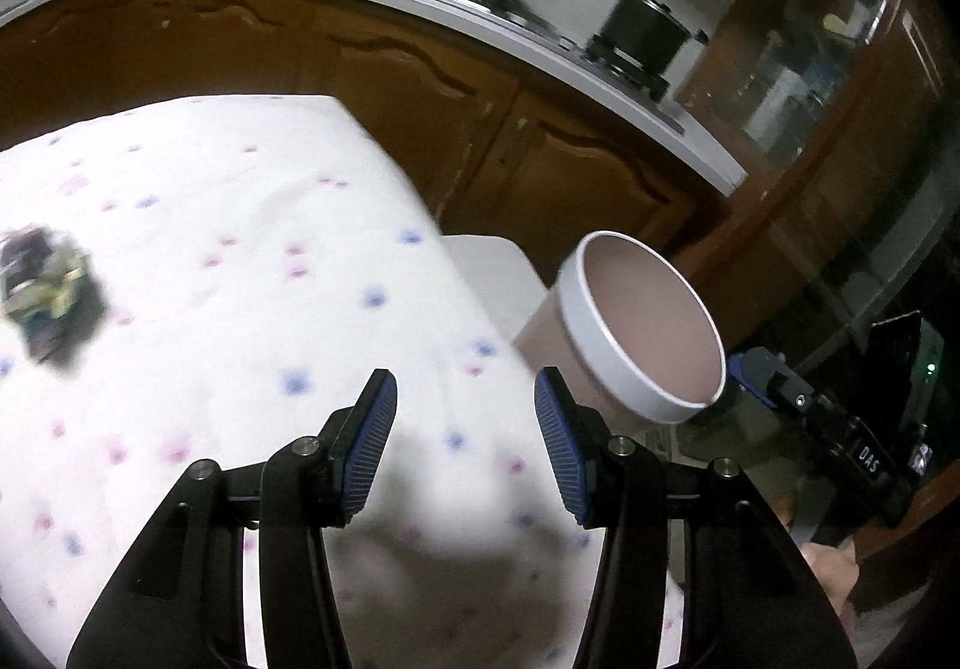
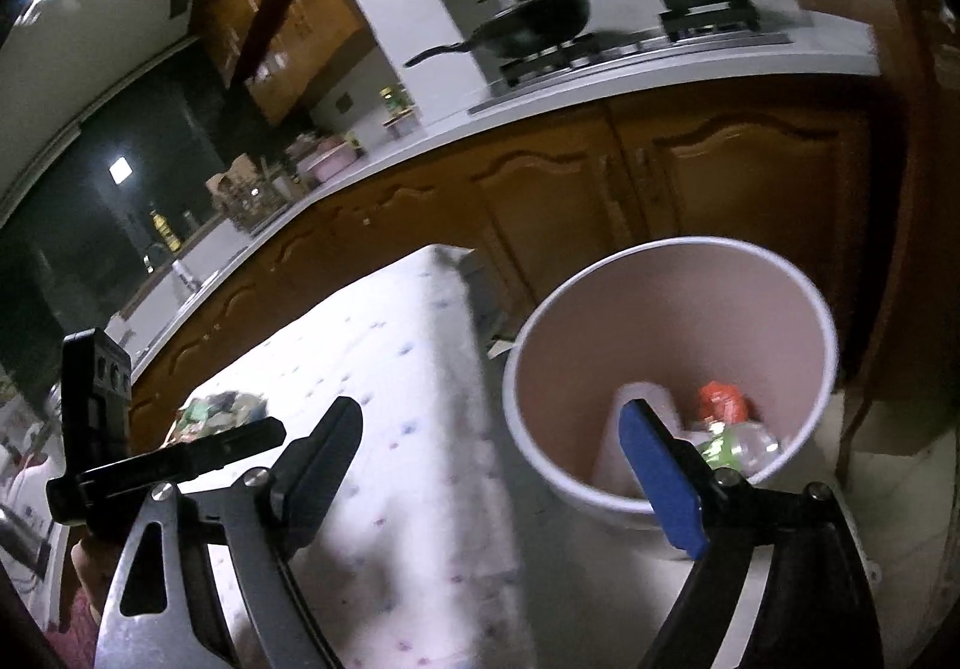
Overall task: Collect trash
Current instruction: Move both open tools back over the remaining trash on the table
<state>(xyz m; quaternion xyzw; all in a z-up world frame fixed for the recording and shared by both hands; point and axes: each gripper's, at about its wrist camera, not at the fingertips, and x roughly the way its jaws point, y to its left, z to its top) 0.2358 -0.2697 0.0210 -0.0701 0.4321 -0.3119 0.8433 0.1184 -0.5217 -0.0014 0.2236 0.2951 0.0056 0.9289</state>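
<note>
The only legible writing is "DAS" on the right gripper [image 1: 780, 387] body, seen from the left wrist view. The left gripper [image 1: 465, 441] hovers over the floral-clothed desk [image 1: 240, 201], its fingers released and empty. The right gripper's fingers are also spread, empty, above the bin [image 2: 672, 369]. The bin stands upright beside the desk, mouth up, holding a red wrapper [image 2: 723, 399] and a clear bottle [image 2: 747, 444]. A crumpled wrapper [image 1: 45, 291] lies on the desk.

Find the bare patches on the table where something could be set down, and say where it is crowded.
The tablecloth lies bare from the crumpled wrappers across to the edge beside the bin. Crowded: the wrappers' corner, and the bin's bottom, holding a bottle and red packet.
</note>
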